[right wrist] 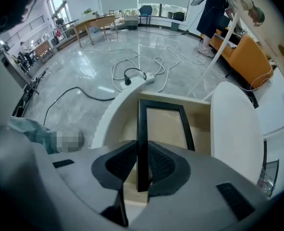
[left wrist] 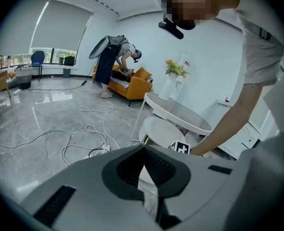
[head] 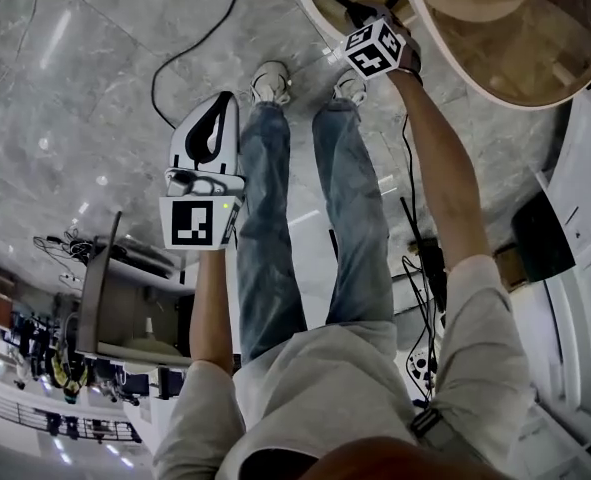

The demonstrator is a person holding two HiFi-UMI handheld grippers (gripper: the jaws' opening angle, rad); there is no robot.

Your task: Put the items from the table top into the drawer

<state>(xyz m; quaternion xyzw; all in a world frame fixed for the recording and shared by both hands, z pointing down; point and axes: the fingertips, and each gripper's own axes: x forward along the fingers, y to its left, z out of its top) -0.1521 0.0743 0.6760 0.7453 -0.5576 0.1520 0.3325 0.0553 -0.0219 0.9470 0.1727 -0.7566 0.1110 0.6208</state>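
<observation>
Left gripper (left wrist: 144, 150) is hanging idle beside the person's leg, jaws pressed together on nothing. Right gripper (right wrist: 142, 153) is clamping 1 side bar of the thin black rectangular frame (right wrist: 162, 104) over the open pale wooden drawer (right wrist: 199, 129). Recommendation: be lowering it flat, clear of the drawer's walls, before releasing.

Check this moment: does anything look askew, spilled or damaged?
Nothing stands out. The right gripper grips the black rectangular frame by one rail at the open pale wooden drawer; the left gripper is shut, empty.

Glossy stone floor (head: 75, 108), matt black frame (right wrist: 142, 129) (pale wooden drawer (right wrist: 125, 124))
</observation>
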